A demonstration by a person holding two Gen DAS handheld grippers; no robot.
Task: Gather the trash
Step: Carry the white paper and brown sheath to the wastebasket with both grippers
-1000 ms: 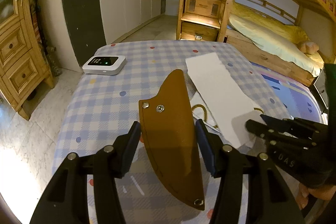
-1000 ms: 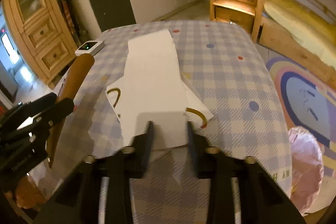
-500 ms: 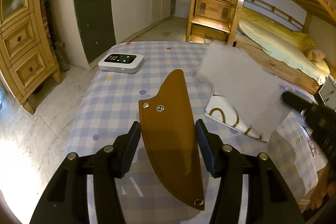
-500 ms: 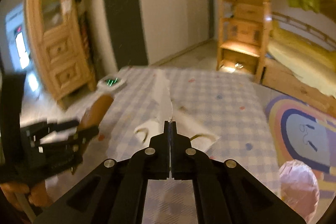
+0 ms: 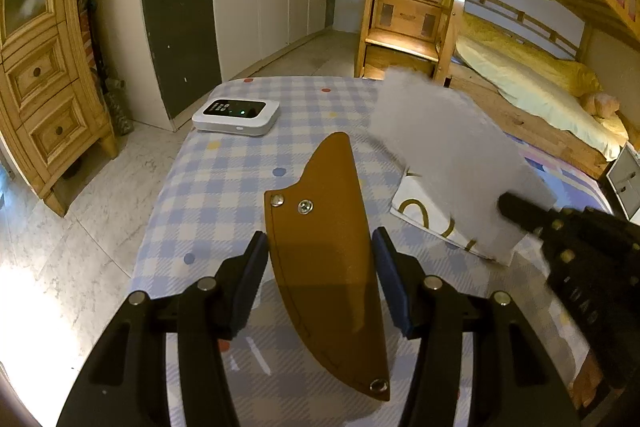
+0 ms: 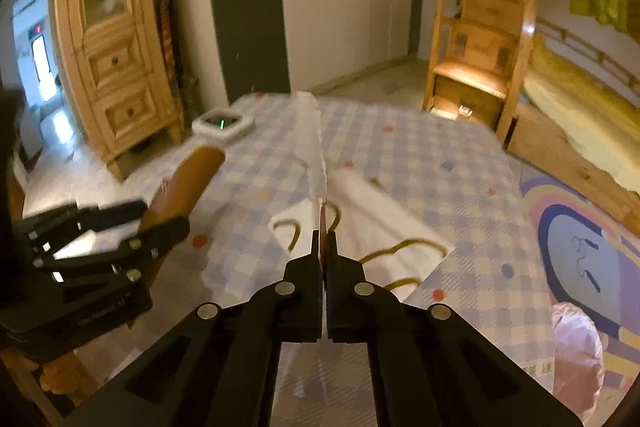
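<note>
My left gripper (image 5: 320, 239) is shut on a brown leather sheath (image 5: 324, 267) held over the checked tablecloth (image 5: 224, 187); the sheath's tip points away from me. To its right, my right gripper (image 5: 508, 203) is shut on the near end of a white paper sheet (image 5: 452, 155), which hangs lifted above the table. In the right wrist view the closed fingertips of the right gripper (image 6: 324, 235) pinch that paper sheet (image 6: 314, 143), seen edge-on. The left gripper (image 6: 166, 217) and the sheath (image 6: 192, 171) show at the left. A white paper bag with gold handles (image 6: 384, 219) lies flat under the sheet.
A white device with a green light (image 5: 236, 115) sits at the table's far left corner. A pink plastic bag (image 6: 576, 347) stands on the floor by the table's right side. A wooden cabinet (image 5: 44, 99) is to the left, a bunk bed (image 5: 532, 87) to the right.
The right gripper closed on the white sheet's near edge, lifted it off the paper bag and turned it on edge. The left gripper kept still with the sheath.
</note>
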